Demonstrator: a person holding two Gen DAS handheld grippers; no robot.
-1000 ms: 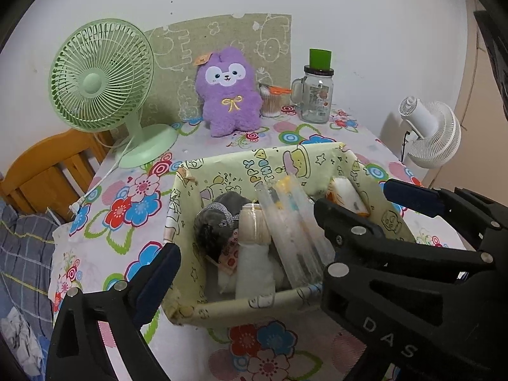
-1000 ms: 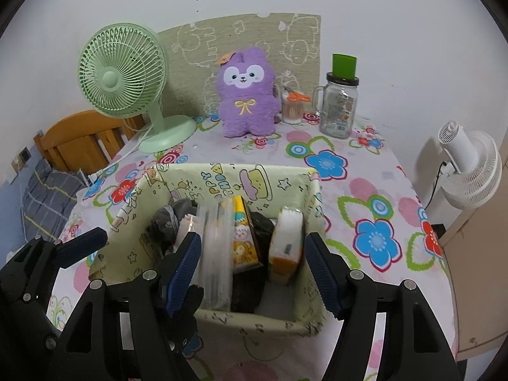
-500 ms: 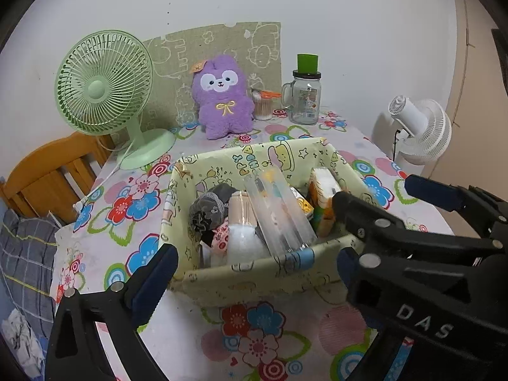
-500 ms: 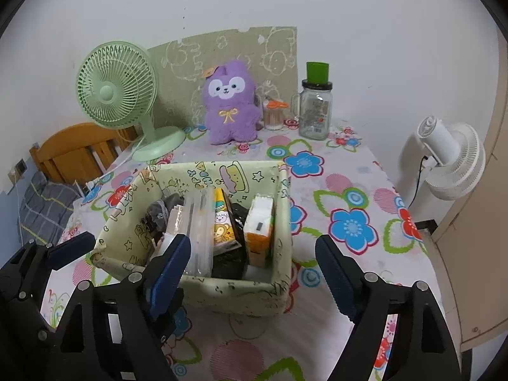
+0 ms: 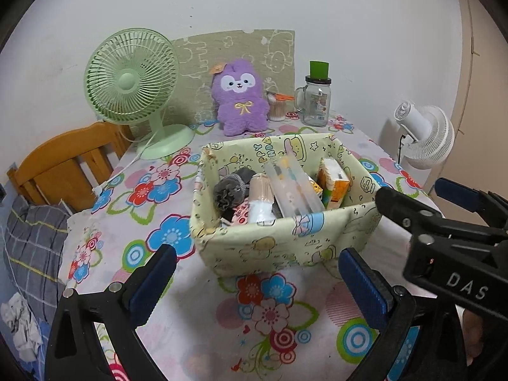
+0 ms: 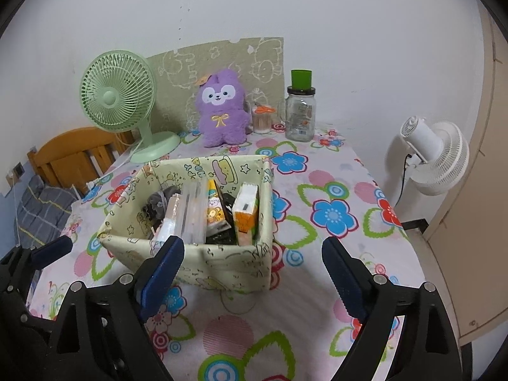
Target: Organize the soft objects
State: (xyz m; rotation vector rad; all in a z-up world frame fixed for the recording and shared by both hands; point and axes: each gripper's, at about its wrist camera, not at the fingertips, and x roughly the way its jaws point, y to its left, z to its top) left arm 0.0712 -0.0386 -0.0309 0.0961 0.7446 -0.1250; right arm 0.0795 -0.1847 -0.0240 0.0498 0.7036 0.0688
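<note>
A pale green fabric storage box (image 5: pixel 279 247) (image 6: pixel 222 263) stands mid-table, filled with rolled socks (image 5: pixel 230 187), a clear pouch (image 5: pixel 292 187), an orange tissue pack (image 5: pixel 335 181) (image 6: pixel 246 209) and other small items. A purple plush toy (image 5: pixel 241 98) (image 6: pixel 222 111) sits upright at the back against a patterned board. My left gripper (image 5: pixel 254 282) is open and empty, just in front of the box. My right gripper (image 6: pixel 254 276) is open and empty, also in front of the box; it shows in the left wrist view (image 5: pixel 444 216) beside the box's right corner.
A green desk fan (image 5: pixel 130 85) stands back left, a glass jar with green lid (image 5: pixel 316 98) and a toothpick holder (image 5: pixel 276 108) back right. A white fan (image 6: pixel 435 155) stands off the table's right edge. A wooden chair (image 5: pixel 63 165) is at left.
Both grippers have pulled back from over the box toward the table's front edge; the box now lies beyond the fingertips. Both stay open and empty.
</note>
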